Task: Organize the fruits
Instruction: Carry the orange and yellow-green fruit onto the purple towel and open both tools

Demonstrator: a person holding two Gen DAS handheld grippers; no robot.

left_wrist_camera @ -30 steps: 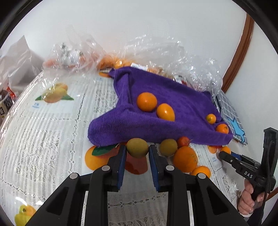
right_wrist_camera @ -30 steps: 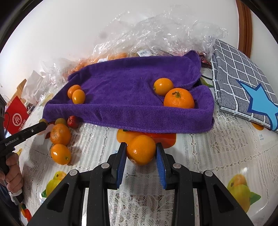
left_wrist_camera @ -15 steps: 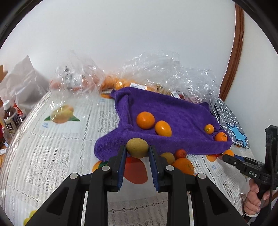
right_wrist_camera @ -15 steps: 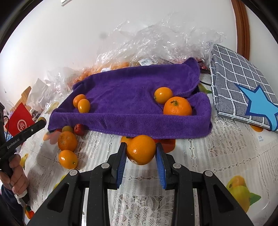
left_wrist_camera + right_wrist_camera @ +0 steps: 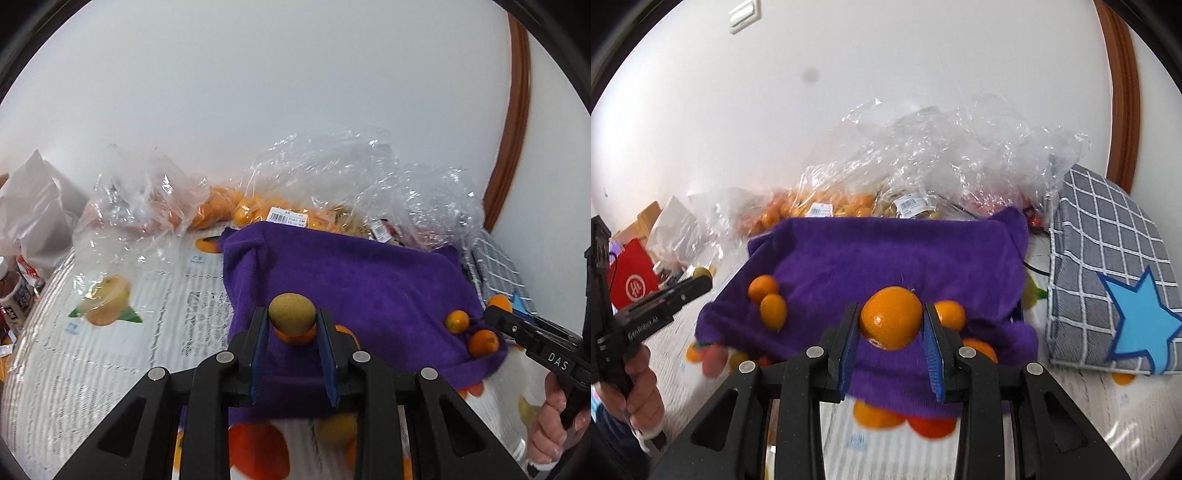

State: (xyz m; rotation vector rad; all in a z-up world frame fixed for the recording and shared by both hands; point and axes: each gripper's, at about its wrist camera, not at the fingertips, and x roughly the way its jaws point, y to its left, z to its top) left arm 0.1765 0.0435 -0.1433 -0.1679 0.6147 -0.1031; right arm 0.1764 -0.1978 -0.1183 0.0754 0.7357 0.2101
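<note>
Both grippers loaded, both over the purple towel [image 5: 354,280], which I take to be the sorting spot given fruit already on it. L gripper [image 5: 292,334] is clamped on a greenish-brown fruit [image 5: 291,313], blue pads pressing both flanks, fruit sitting at the tips at frame center of the L view. An orange shape shows just under it, prob a towel fruit seen behind, can't tell if touching. R gripper [image 5: 891,332] is clamped on an orange [image 5: 891,318], again center frame, held at its widest part so it shouldn't squirt out. Pose: both tools point fwd and slightly down toward the towel, held above it, not resting; lower edge of both views is blurred so prob in motion, my read only. In the L view the R tool's nose and hand [image 5: 554,417] sit at right edge; in the R view the L tool and hand [image 5: 635,391] sit at left edge, so we're side by side w/ some gap. Towel already has two small oranges [image 5: 768,301] at center-left of the R view and two more [image 5: 471,332] at right in the L view: looks like grouping by side. Loose fruit remains on the lace tablecloth [image 5: 110,354] near the towel's near edge, bottom of both frames. Plastic bags [image 5: 923,177] w/ more fruit behind the towel, upper middle. Judgement: release onto towel next; round fruit may roll off the raised fold.
</note>
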